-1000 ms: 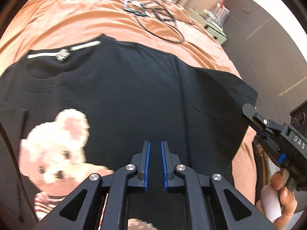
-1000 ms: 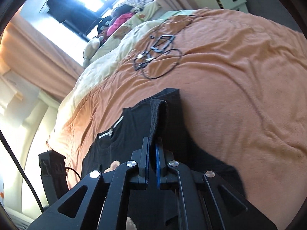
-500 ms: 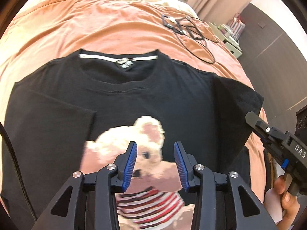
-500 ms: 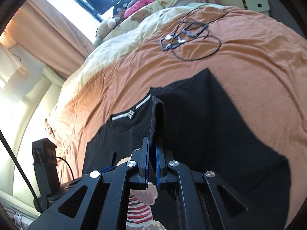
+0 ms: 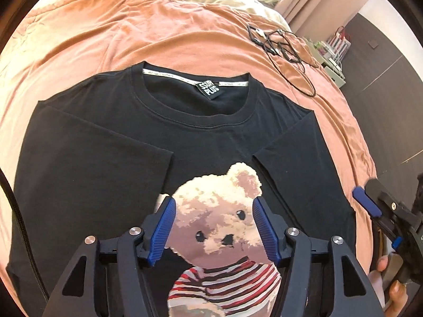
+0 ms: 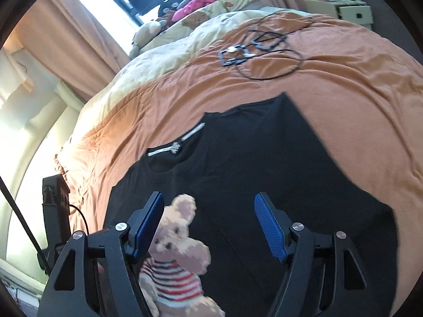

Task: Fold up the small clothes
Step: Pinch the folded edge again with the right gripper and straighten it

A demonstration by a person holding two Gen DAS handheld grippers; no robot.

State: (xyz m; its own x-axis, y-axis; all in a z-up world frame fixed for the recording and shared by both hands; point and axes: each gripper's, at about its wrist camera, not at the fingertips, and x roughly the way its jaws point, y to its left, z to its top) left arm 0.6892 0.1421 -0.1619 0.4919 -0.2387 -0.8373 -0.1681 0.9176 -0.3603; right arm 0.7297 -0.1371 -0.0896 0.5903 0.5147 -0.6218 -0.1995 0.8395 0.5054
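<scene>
The black T-shirt point(image 5: 111, 142) lies flat on the orange bedspread point(image 5: 137, 29), both sleeves folded in over the chest, its teddy-bear print point(image 5: 219, 211) showing between the jaws of the left gripper point(image 5: 212, 228), which stand wide apart and empty. The right gripper point(image 6: 208, 228) is likewise spread and holds nothing. The thin, limp cotton will likely sag and crease; pinching the hem corners below both jaws looks best

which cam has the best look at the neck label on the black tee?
Left wrist. The neck label sits near frame centre, sharp enough to show white lettering on the black T-shirt. In the right wrist view the label is small, angled and blurred; only a pale patch on the collar tape shows.
</scene>
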